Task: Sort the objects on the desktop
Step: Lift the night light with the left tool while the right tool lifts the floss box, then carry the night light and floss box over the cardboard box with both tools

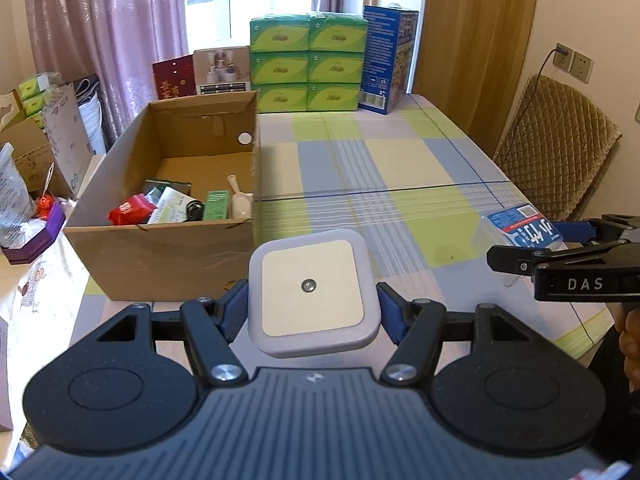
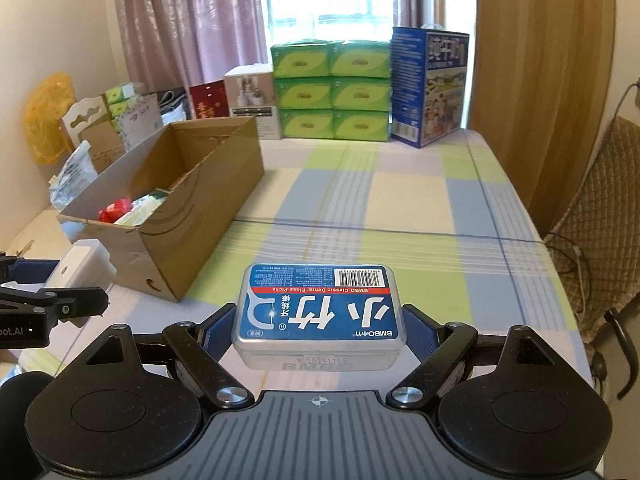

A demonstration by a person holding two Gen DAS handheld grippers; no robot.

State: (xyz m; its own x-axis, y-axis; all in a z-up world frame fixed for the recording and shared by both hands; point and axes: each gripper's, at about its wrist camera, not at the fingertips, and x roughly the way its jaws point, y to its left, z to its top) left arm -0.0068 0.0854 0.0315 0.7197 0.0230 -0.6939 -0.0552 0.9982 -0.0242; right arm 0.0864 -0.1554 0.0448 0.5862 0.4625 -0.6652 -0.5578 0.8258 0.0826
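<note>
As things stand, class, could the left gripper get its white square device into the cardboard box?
Probably yes: the left gripper holds the device beside the open-topped box, nothing between.

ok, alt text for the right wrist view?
The right gripper is shut on a clear plastic dental floss pick box with a blue label, held above a checked pastel tablecloth. To the left stands an open brown cardboard box holding small items; the left gripper, at the left edge, grips a white square device.
</note>
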